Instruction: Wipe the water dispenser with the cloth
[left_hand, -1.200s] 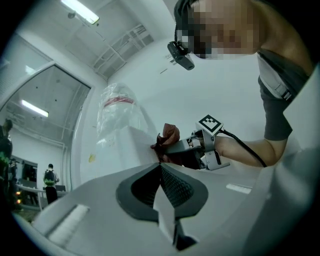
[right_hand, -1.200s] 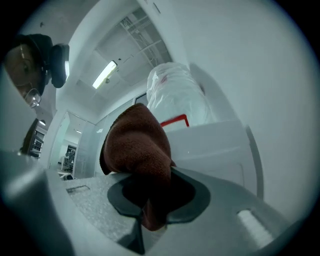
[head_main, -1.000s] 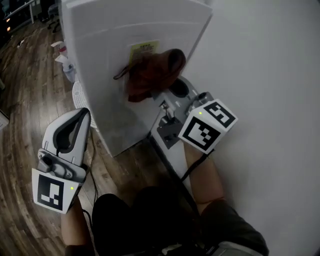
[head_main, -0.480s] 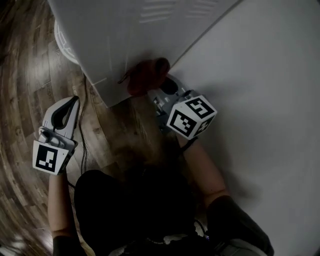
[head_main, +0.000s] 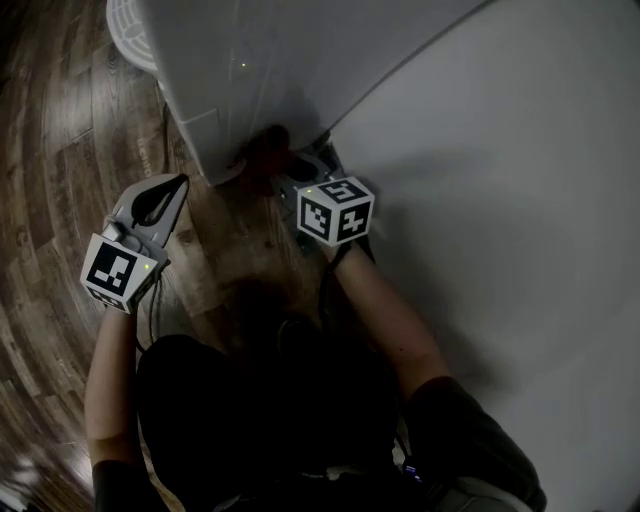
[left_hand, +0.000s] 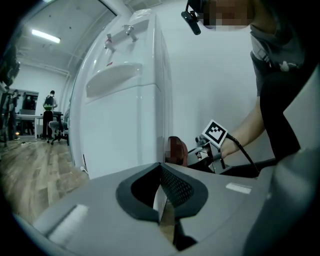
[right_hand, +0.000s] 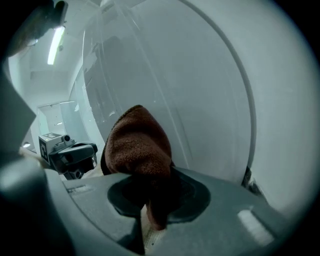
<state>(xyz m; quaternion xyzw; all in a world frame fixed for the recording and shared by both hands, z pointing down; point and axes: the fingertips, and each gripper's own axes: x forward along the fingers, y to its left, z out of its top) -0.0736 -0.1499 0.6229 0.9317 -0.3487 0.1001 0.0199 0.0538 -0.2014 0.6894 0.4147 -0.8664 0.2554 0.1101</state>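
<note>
Wiping step in hand: right gripper (head_main: 296, 172) jaws pinch the brown cloth (right_hand: 137, 145) against the water dispenser (head_main: 250, 70) low by the floor (head_main: 60, 150), left gripper (left_hand: 162, 200) jaws pressed together and empty; the next stroke likely calls for steady contact.

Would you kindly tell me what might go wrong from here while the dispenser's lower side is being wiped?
1. The right gripper pinches only an edge of the brown fleecy cloth; most bulges past the jaws, so rubbing may tug it free.
2. It works low at the bottom corner of the tall white water dispenser, near the white wall; its hard body may knock either.
</note>
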